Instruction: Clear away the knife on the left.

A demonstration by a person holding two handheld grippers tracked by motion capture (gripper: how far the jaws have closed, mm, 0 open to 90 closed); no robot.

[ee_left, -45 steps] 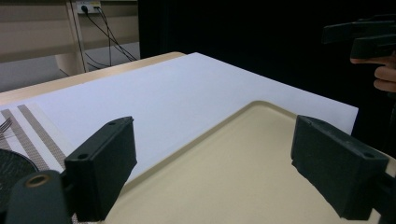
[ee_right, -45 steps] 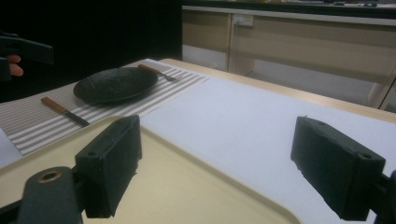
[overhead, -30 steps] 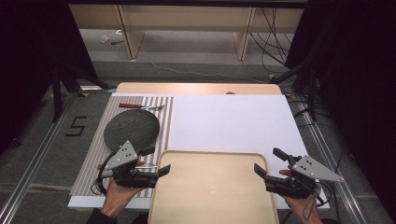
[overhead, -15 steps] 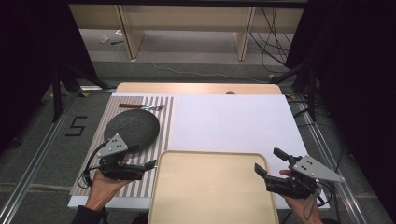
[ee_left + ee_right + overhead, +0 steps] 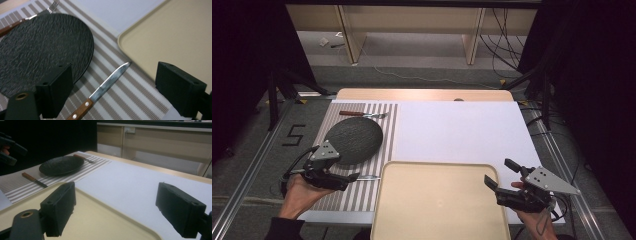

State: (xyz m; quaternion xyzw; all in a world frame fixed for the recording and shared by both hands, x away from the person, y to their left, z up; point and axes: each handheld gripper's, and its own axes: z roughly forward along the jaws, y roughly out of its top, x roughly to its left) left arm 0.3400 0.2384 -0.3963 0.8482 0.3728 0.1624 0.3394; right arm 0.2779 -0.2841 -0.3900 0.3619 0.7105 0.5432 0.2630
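Over the striped mat, your left gripper hangs with its jaws wide apart and nothing in them. Right below it lies the knife, flat on the mat, between the black plate and the tan tray. Your right gripper sits at the tray's right edge, wide open too, holding nothing.

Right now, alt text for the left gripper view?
Open tongs hover over a wood-handled knife lying on a striped placemat, blade pointing toward a beige tray. A black textured plate lies beside it, with a fork past its far edge.
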